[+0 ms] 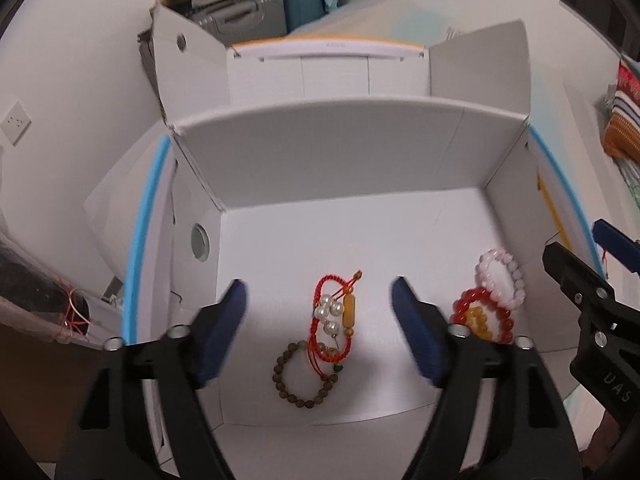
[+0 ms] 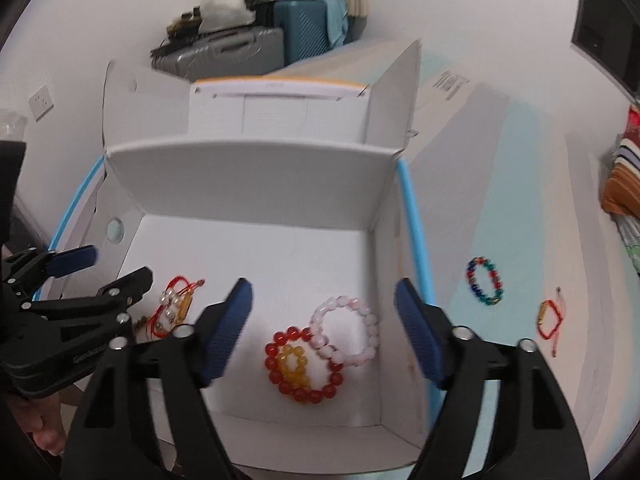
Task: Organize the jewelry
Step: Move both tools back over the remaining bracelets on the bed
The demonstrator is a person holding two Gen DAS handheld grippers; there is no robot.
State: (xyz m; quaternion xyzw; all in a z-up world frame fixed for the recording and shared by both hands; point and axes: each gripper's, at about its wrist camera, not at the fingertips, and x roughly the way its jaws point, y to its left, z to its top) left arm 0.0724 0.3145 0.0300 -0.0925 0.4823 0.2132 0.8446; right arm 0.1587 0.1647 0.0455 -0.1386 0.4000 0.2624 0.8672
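An open white cardboard box [image 1: 344,184] [image 2: 256,184] holds several bracelets. In the left wrist view, a red cord bracelet with pearls [image 1: 334,316] overlaps a brown bead bracelet [image 1: 306,374]; a red bead bracelet [image 1: 482,314] and a pink bead bracelet [image 1: 500,278] lie at the right. My left gripper [image 1: 318,328] is open and empty above the cord bracelet. My right gripper [image 2: 324,332] is open and empty above the red bead bracelet [image 2: 304,366], a yellow bead bracelet [image 2: 295,364] and the pink one [image 2: 346,330]. Outside the box lie a multicoloured bead bracelet [image 2: 485,280] and a red cord bracelet [image 2: 550,320].
A second open white box [image 1: 320,68] stands behind the first. The boxes rest on a pale blue surface [image 2: 500,216]. Suitcases [image 2: 260,40] stand against the far wall. A striped cloth [image 2: 624,168] lies at the right edge.
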